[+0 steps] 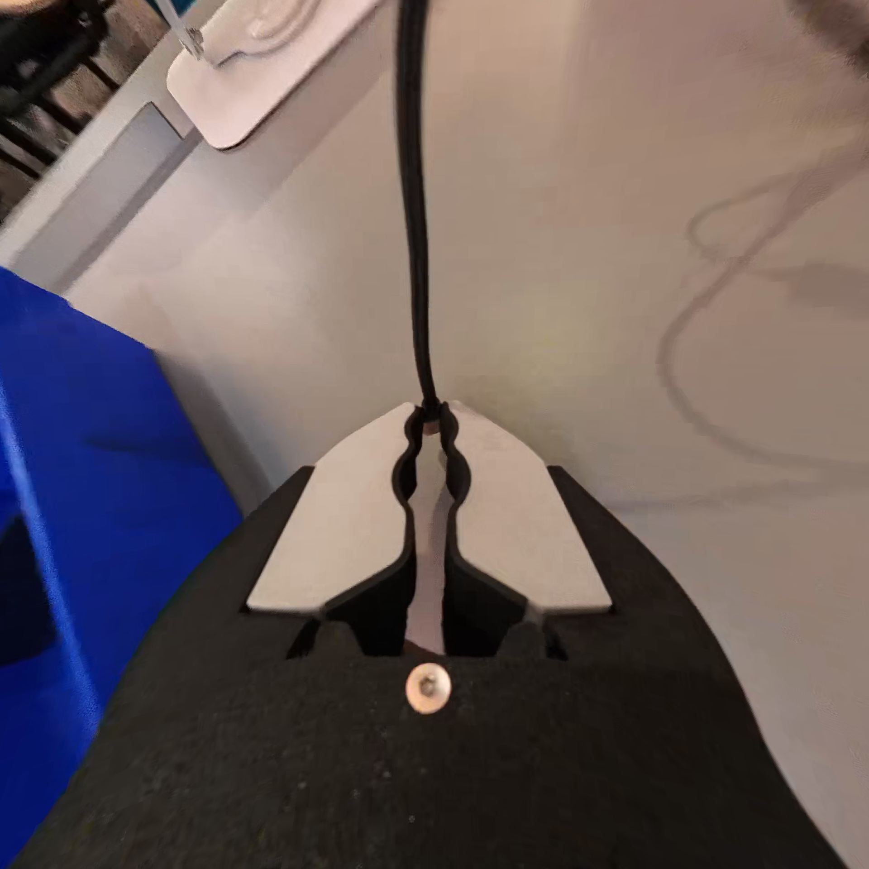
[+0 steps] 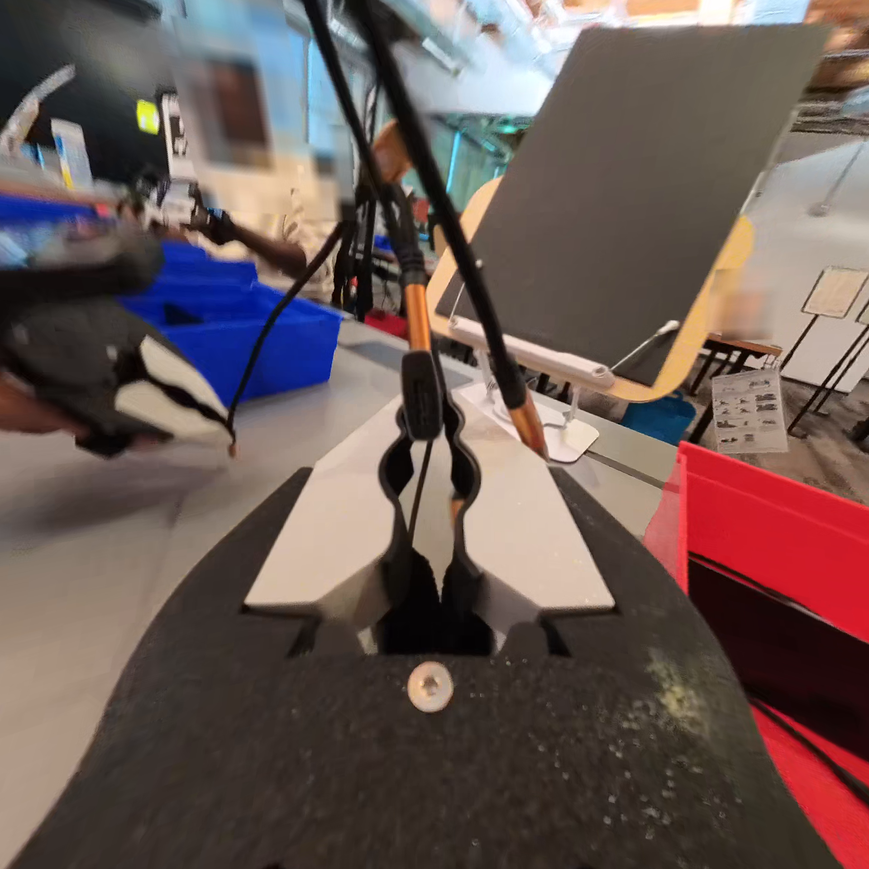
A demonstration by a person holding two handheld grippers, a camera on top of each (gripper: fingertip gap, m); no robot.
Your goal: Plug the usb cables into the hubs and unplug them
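Observation:
My left gripper (image 1: 430, 416) is shut on the end of a black cord (image 1: 414, 211), whose small copper tip sits between the fingertips; the cord runs straight up out of view. My right gripper (image 2: 423, 411) is shut on a black clip-like piece (image 2: 421, 390) below an orange-copper tube (image 2: 416, 315). A second black rod with a tapered copper tip (image 2: 526, 423) slants down and touches my right finger. The left gripper (image 2: 174, 399) also shows at the left of the right wrist view, held by a hand, with the thin cord (image 2: 263, 338) rising from its tips.
A blue bin (image 1: 70, 446) (image 2: 235, 329) stands on the grey table at the left. A red bin (image 2: 776, 541) stands close on the right. A dark board on a white stand (image 2: 611, 211) is behind, its base (image 1: 235, 84) on the table. Cord shadows cross the table (image 1: 705, 282). Tip to tip, the grippers are about 25 centimetres apart.

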